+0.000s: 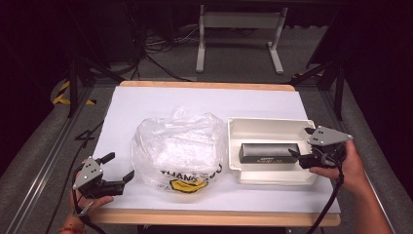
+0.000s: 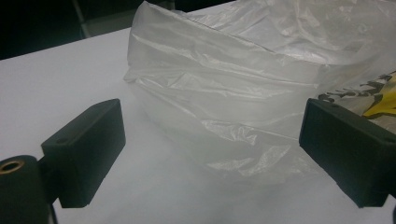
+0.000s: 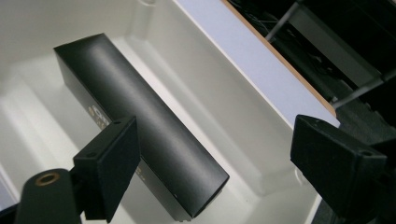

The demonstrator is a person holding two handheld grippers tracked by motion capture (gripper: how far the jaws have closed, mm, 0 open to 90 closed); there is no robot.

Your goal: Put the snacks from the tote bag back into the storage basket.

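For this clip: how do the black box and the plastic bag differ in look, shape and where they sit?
The black box is opaque, dark and rigid with straight edges; the plastic bag is translucent white, crumpled and rounded, with yellow and black print near its front edge. The box lies inside the white tray; the bag rests directly on the white table surface, left of the tray. The bag looks larger than the box. Neither is held by a claw.

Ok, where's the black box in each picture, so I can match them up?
High view: the black box lies right of centre, lengthwise inside the white tray.
Left gripper view: the box is not in it.
Right gripper view: the box runs diagonally from upper left to lower centre.
Shared landmark: the white tray around the box.
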